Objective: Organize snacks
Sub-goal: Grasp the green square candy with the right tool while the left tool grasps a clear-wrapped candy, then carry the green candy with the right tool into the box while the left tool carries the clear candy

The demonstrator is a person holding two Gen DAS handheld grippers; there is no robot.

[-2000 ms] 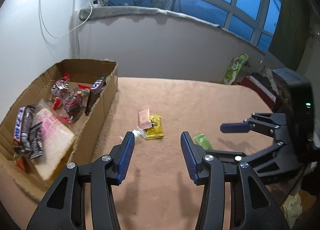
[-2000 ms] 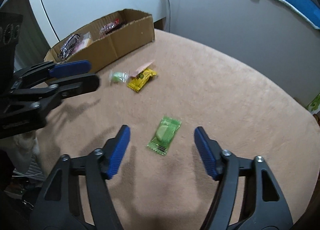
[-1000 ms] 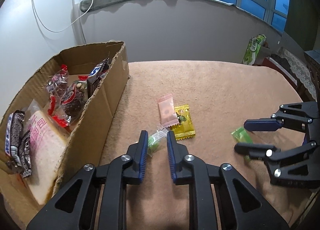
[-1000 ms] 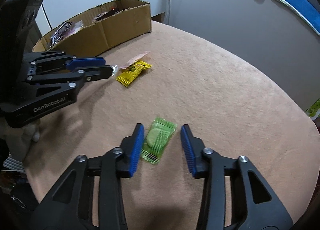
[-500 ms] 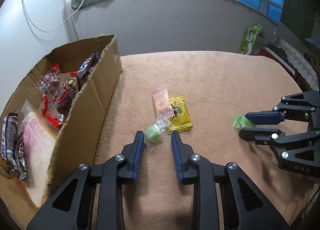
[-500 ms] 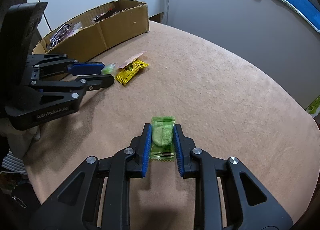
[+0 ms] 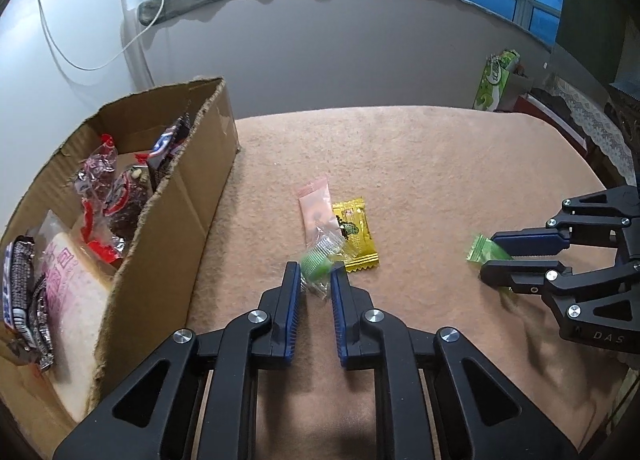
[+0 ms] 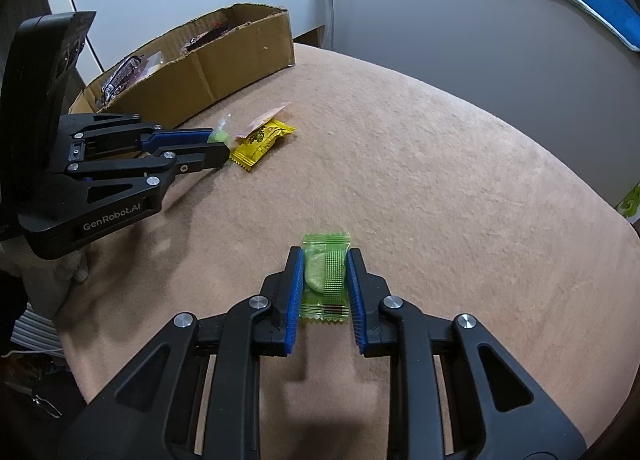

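Two green candies (image 7: 318, 265) (image 8: 325, 274), both gripper-held

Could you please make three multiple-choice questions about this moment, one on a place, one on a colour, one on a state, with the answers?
1. Where does the yellow packet lie?
A. inside the cardboard box
B. on the tan cloth, beside the pink sachet
C. in the right gripper

2. What colour is the wrapper that the right gripper holds?
A. green
B. red
C. white

3. How is the left gripper?
A. wide open over the box
B. shut on the clear-wrapped green candy
C. out of view

Answers: 1 B, the packet rests flat on the cloth, partly under the sachet's edge. 2 A, the green packet sits between its blue pads. 3 B, both pads press the candy's wrapper.
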